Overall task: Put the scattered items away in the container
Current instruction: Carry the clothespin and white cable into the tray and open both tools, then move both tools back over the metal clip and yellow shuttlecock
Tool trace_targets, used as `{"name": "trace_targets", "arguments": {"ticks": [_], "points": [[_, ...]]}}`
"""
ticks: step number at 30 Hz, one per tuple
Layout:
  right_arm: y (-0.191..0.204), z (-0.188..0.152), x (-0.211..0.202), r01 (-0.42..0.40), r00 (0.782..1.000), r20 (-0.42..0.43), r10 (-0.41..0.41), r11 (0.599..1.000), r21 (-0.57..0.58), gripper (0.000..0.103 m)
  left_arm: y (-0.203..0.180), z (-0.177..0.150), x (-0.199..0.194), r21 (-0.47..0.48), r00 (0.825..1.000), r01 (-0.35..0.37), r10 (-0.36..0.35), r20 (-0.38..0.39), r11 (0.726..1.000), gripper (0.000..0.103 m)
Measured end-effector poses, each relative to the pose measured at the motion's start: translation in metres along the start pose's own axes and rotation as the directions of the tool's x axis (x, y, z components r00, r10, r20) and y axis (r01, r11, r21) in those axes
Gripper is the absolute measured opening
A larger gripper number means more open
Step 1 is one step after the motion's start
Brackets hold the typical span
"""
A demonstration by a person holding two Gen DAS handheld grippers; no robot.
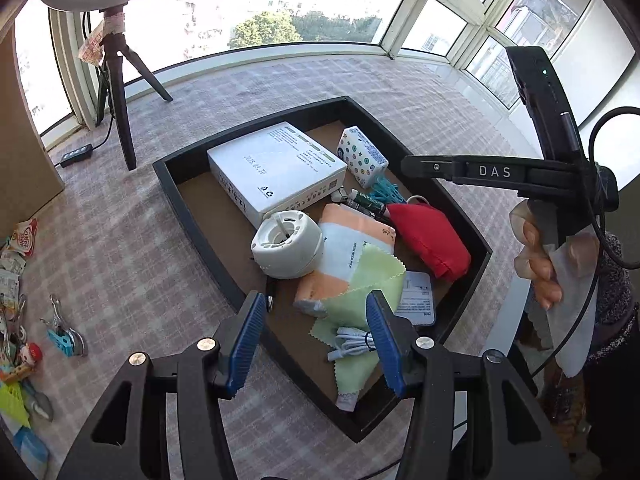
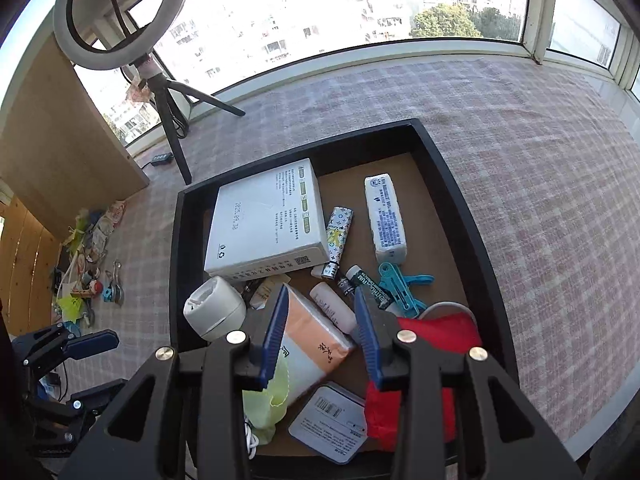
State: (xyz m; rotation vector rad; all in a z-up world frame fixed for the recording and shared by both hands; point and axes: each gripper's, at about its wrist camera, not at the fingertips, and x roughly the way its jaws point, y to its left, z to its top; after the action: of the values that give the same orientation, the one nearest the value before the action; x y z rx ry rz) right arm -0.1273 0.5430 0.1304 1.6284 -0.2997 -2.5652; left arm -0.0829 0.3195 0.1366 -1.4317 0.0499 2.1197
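A black tray (image 1: 168, 184) (image 2: 452, 184) on the checked cloth holds a white box (image 1: 276, 168) (image 2: 264, 216), a white round device (image 1: 286, 246) (image 2: 214, 308), an orange tissue pack (image 1: 348, 248) (image 2: 316, 344), a green cloth (image 1: 368, 284), a red pouch (image 1: 430, 240) (image 2: 436, 332), a white cable (image 1: 352, 344) and a teal clip (image 2: 404, 284). My left gripper (image 1: 316, 340) is open and empty above the tray's near edge. My right gripper (image 2: 320, 336) is open and empty above the tissue pack. Scattered items (image 1: 24, 320) (image 2: 88, 264) lie left of the tray.
A ring light on a black tripod (image 1: 120, 100) (image 2: 172, 128) stands behind the tray at the left, with a power strip (image 1: 76, 154) beside it. A wooden panel (image 2: 60, 140) stands at the far left. Windows run along the back edge.
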Motion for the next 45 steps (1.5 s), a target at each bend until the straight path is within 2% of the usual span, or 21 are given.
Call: {"name": "trace_targets", "arguments": {"ticks": [6,11,15,21,24,27,33,37,42,45], "points": [[0.041,0.001,0.017,-0.042,0.999,-0.029,0.040,0.996,-0.080,0.034,0.054,-0.017,-0.023,-0.095,0.996,-0.086,0.089,0.030,0.992,0.050],[0.080,0.003,0.030,-0.084,0.996,-0.055,0.077,0.985,-0.148,0.034,0.114,-0.042,-0.050,-0.229,0.982,-0.163,0.181,0.057,0.960,0.050],[0.121,0.010,0.039,-0.123,0.991,-0.078,0.108,0.969,-0.213,0.034,0.161,-0.074,-0.075,-0.345,0.963,-0.222,0.260,0.067,0.912,0.050],[0.192,0.018,0.055,-0.167,0.984,-0.115,0.137,0.932,-0.322,0.034,0.221,-0.121,-0.105,-0.494,0.934,-0.287,0.355,0.048,0.821,0.050],[0.229,0.018,0.065,-0.201,0.977,-0.138,0.161,0.911,-0.361,0.034,0.243,-0.140,-0.115,-0.553,0.926,-0.293,0.376,0.041,0.780,0.050],[0.267,0.016,0.077,-0.243,0.967,-0.167,0.192,0.888,-0.391,0.034,0.260,-0.152,-0.119,-0.591,0.924,-0.289,0.381,0.035,0.753,0.050],[0.345,0.013,0.105,-0.339,0.936,-0.237,0.259,0.844,-0.417,0.034,0.274,-0.161,-0.110,-0.619,0.924,-0.288,0.381,0.020,0.731,0.050],[0.391,0.017,0.125,-0.353,0.930,-0.265,0.255,0.821,-0.450,0.034,0.282,-0.159,-0.100,-0.627,0.927,-0.289,0.375,0.006,0.724,0.050],[0.428,0.026,0.155,-0.349,0.927,-0.297,0.230,0.818,-0.457,0.034,0.288,-0.150,-0.089,-0.602,0.923,-0.316,0.386,-0.015,0.733,0.051],[0.439,0.029,0.176,-0.361,0.916,-0.328,0.230,0.829,-0.427,0.034,0.294,-0.147,-0.083,-0.605,0.925,-0.314,0.380,-0.020,0.732,0.051]]}}
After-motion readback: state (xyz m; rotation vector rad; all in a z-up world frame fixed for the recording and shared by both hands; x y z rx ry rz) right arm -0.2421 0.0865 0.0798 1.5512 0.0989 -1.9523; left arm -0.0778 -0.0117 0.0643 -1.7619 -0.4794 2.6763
